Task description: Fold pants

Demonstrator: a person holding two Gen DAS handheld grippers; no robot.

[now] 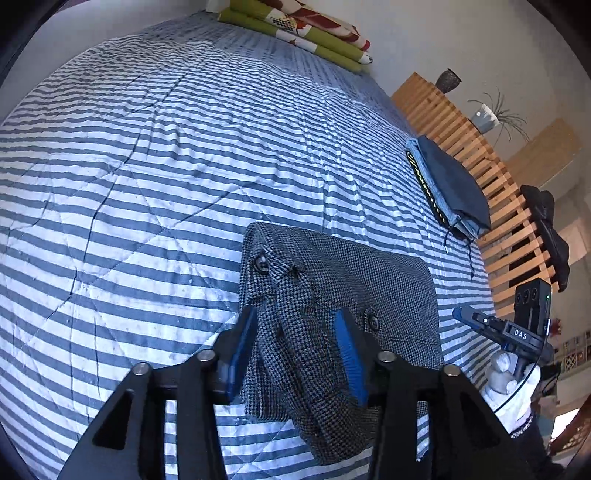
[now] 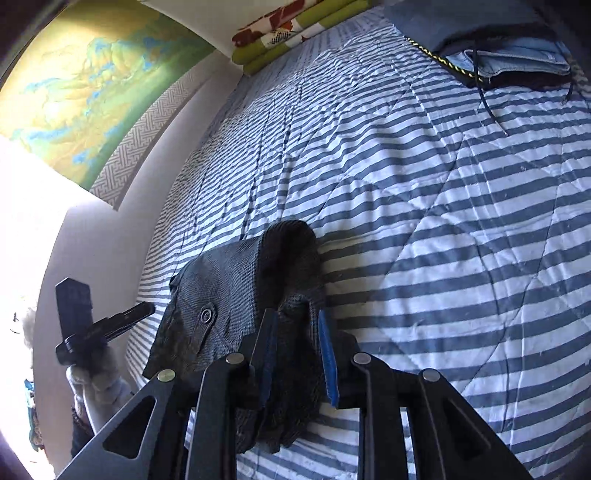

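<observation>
The houndstooth pants point(image 1: 332, 295) hang bunched between my two grippers over the striped quilt point(image 1: 147, 184), their coarse grey-and-black weave folded into a thick, rumpled bundle with dark round buttons point(image 1: 261, 264) showing near the waistband. My left gripper point(image 1: 299, 350) stands partly open, its ribbed blue pads on either side of a fold of the fabric; the cloth drapes against the right pad, but I cannot tell whether both pads press on it. My right gripper point(image 2: 297, 354) is narrower, its blue-faced pads closed on a dark wad of the same cloth, which sags below the fingers. In the right wrist view a metal snap point(image 2: 206, 315) glints on the pants' smoother, darker lining side.

The quilt is soft cotton in blue and white bands, stitched in a diamond pattern and lightly creased. At its far side lies a flat stack of folded garments point(image 1: 448, 188), dark navy over pale denim, with a loose drawstring trailing. Beyond it runs a slatted wooden frame point(image 1: 476, 155), and at the head of the bed sits a folded green floral blanket point(image 1: 295, 26).
</observation>
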